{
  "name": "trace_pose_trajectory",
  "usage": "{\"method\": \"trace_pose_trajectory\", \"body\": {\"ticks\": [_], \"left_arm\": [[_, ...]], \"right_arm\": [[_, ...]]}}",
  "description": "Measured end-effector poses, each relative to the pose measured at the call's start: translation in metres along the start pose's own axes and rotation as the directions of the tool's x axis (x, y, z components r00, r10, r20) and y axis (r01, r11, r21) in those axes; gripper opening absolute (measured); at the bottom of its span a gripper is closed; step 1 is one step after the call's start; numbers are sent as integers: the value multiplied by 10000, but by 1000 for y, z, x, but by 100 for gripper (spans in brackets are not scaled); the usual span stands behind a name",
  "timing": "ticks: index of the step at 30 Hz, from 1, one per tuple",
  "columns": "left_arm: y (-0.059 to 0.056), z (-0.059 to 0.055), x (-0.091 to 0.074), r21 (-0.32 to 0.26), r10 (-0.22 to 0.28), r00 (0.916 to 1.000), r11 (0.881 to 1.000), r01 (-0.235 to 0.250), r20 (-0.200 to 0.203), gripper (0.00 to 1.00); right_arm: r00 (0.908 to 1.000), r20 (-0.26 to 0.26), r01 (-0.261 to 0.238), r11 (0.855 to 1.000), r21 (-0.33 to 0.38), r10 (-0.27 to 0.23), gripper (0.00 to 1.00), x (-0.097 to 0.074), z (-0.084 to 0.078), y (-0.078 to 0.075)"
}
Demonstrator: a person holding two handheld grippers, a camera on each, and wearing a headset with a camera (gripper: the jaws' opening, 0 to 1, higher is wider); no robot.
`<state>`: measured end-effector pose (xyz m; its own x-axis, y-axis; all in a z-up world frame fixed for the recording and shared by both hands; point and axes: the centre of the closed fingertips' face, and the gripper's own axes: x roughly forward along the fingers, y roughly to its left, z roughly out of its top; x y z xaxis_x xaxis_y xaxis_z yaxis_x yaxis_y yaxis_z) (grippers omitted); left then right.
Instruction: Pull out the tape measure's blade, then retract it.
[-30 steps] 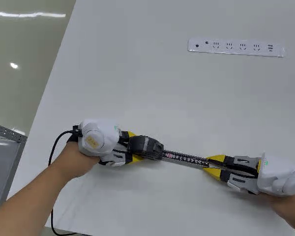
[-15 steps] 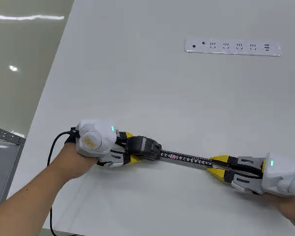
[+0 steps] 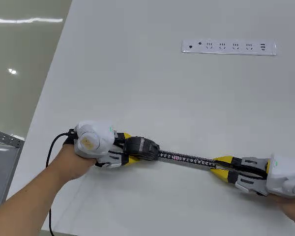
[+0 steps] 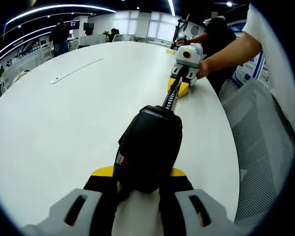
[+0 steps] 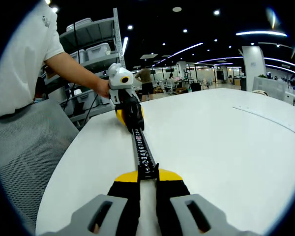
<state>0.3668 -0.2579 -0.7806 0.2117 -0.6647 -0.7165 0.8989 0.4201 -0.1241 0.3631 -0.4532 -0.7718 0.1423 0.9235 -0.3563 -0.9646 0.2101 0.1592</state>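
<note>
Tape measure (image 3: 143,147) pinched in my left tongs (image 3: 129,147), blade (image 3: 187,159) tip in right tongs (image 3: 220,166); pull-out step, I judge. Next: guide blade back slowly.

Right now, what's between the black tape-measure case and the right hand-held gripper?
The pulled-out dark numbered blade, running from black tape-measure case into right hand-held gripper; head view.

Black tape measure (image 3: 141,147); numbered blade (image 3: 187,159) extended.
</note>
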Motion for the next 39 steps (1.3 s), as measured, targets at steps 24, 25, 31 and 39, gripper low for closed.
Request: {"method": "trace_pose_trajectory", "body": {"ticks": [24, 25, 31, 39], "left_arm": [[1, 0, 0, 7, 73, 9999, 10000, -73, -84, 29], [1, 0, 0, 5, 74, 9999, 10000, -74, -90, 29], [2, -1, 0, 11, 95, 9998, 10000, -95, -158, 29], [1, -1, 0, 87, 90, 9994, 9999, -87, -321, 29]], "right_arm": [[9994, -59, 334, 9990, 294, -332, 8, -25, -10, -7], [9994, -62, 347, 9990, 294, -345, 8, -26, -10, -7], [9991, -85, 422, 9984, 363, -419, 8, -34, -14, -9], [9987, -102, 509, 9976, 462, -505, 8, -47, -19, -11]]}}
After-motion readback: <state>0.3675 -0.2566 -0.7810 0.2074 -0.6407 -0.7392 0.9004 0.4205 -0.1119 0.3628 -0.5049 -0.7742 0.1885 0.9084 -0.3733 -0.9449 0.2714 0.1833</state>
